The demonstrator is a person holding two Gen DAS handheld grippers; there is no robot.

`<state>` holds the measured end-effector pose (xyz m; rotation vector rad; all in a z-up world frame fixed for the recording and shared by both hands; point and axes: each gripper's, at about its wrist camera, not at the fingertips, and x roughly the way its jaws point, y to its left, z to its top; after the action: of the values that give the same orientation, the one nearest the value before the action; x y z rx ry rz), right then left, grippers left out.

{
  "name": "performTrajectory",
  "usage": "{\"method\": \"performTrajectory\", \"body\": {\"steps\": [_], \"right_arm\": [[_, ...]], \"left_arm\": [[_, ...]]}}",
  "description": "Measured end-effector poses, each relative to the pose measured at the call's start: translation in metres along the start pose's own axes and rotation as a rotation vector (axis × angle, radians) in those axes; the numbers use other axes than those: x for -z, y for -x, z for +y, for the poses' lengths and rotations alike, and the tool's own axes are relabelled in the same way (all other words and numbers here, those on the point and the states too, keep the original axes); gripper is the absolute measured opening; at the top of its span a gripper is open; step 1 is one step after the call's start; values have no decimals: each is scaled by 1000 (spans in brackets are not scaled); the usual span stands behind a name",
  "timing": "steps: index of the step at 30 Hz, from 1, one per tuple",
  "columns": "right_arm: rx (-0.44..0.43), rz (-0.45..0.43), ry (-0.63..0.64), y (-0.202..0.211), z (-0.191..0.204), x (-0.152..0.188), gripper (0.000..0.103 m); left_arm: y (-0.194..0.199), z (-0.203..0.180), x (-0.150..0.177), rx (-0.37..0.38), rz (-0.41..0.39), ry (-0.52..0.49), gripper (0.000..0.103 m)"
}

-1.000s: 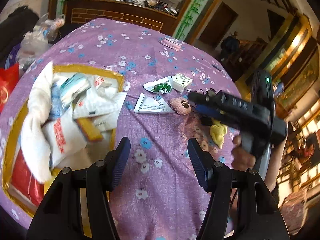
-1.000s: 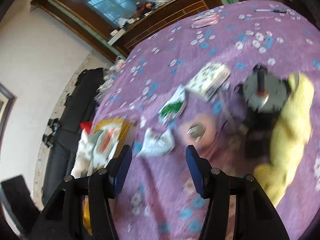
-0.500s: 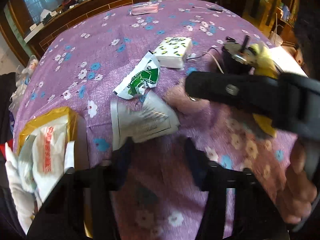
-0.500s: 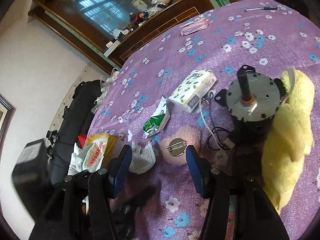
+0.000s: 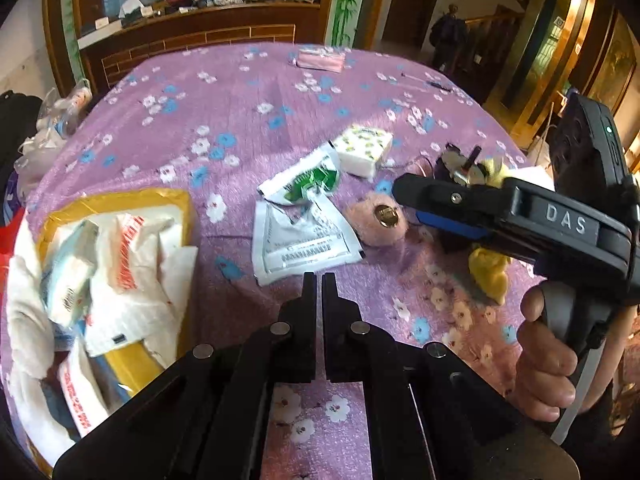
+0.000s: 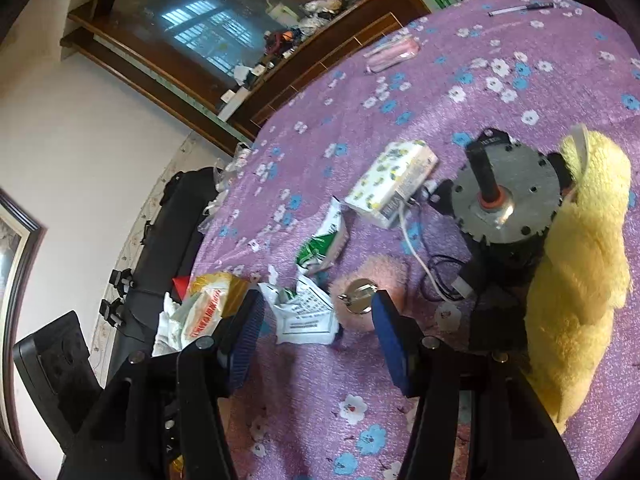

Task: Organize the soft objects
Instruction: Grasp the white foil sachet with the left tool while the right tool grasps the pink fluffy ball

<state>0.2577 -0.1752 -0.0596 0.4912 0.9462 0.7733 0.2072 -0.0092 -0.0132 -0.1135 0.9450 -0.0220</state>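
My left gripper point(image 5: 319, 280) is shut with nothing between its fingers, just short of a crumpled white packet point(image 5: 304, 240) on the purple flowered cloth point(image 5: 248, 120). Beyond it lie a green-and-white packet point(image 5: 308, 178), a tissue pack point(image 5: 362, 148) and a pink fluffy piece with a metal clip point(image 5: 378, 220). A yellow box point(image 5: 176, 204) at left holds several soft packs and white cloths. My right gripper point(image 6: 316, 320) stands open above the white packet point(image 6: 306, 314) and the pink fluffy piece point(image 6: 372, 280), touching neither. A yellow plush cloth point(image 6: 580, 260) leans on a motor.
A grey-and-black motor point(image 6: 504, 200) with a shaft and loose wires sits at right. A pink pouch point(image 5: 322, 60) and a pen point(image 5: 436, 84) lie at the far edge. A dark bag point(image 6: 172, 240) stands beside the table. A person's hand point(image 5: 548, 364) holds the right gripper.
My left gripper went from wide open to shut and swung from over the yellow box towards the white packet. The right gripper stayed open and nearly still.
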Motion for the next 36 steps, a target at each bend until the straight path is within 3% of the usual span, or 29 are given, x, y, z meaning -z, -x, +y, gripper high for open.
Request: {"method": "performTrajectory", "body": {"steps": [1, 2, 4, 7, 10, 13, 17, 21, 26, 29, 32, 36], "right_arm": [[1, -7, 5, 0, 2, 0, 56], [4, -11, 9, 1, 3, 1, 56], [7, -14, 16, 0, 5, 1, 56], [14, -14, -9, 0, -1, 1, 56], [10, -9, -35, 0, -6, -1, 56], [5, -10, -49, 1, -9, -1, 56], [1, -16, -59, 4, -11, 0, 56], [-23, -20, -85, 6, -15, -1, 56], [-27, -27, -89, 8, -13, -1, 56], [-20, -25, -90, 7, -16, -1, 56], [-23, -22, -100, 7, -18, 0, 56], [-27, -16, -100, 8, -18, 2, 56]], "left_arm": [[-3, 0, -3, -12, 15, -2, 17], [-8, 0, -8, -24, 34, 6, 37], [-17, 2, -16, -24, 41, 11, 52], [-34, 11, -33, -64, 84, 60, 52], [-54, 18, -53, -20, 139, 114, 52], [-74, 11, -73, 12, 187, 62, 52], [-83, 10, -62, 177, 310, 86, 52], [-61, -8, -31, 287, 377, 11, 52], [-46, -28, -26, 173, 300, -113, 52], [-51, -33, -27, 224, 290, -102, 52], [-60, -30, -20, 276, 337, -77, 52], [-44, -26, 2, 282, 361, -71, 52]]}}
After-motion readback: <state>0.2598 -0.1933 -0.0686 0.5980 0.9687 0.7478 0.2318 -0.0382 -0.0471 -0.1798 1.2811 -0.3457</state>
